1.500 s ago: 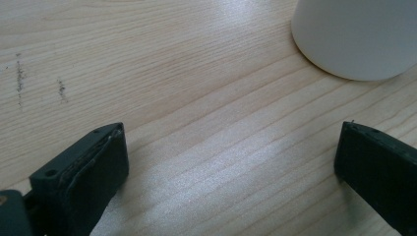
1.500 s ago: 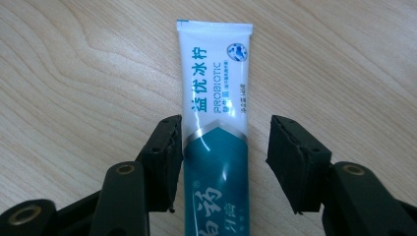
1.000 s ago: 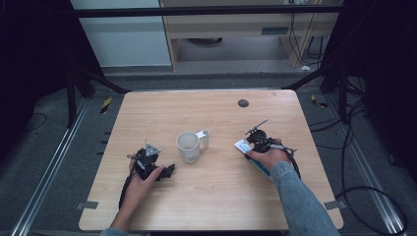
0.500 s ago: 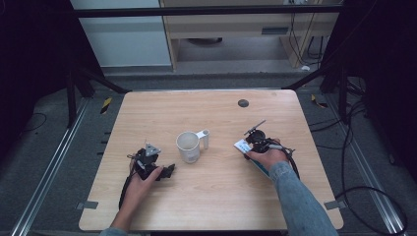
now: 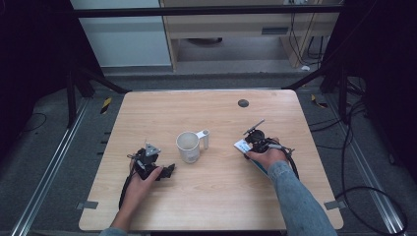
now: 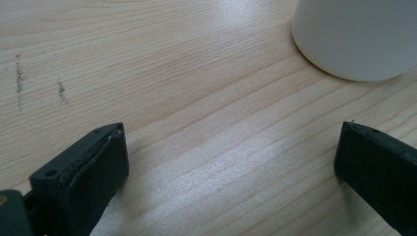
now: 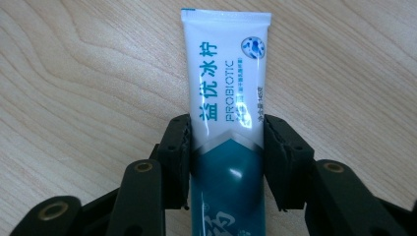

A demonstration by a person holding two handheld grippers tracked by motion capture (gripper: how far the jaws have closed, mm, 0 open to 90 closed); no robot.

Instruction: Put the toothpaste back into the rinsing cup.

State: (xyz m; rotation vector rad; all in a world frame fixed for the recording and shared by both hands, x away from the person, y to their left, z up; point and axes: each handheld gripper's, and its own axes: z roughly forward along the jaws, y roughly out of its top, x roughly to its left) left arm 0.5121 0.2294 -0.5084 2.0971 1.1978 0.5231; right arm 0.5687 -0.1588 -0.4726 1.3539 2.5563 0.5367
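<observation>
Resting on a wooden table, the person's two hands each hold a gripper in the high view: the left gripper lies just left of a white mug, and the right gripper sits over a toothpaste tube lying flat to the mug's right, near the table's right side. The mug stands upright between the two grippers, its handle turned toward the tube.

In the left gripper view, the left gripper has its jaws spread wide with bare wood between them; the mug's rounded wall stands ahead and to the right, apart from both jaws.

In the right gripper view, the right gripper has just been closing its jaws, and the pads now press both edges of the tube, gripping it where white print meets the teal section, its crimped end pointing away.
</observation>
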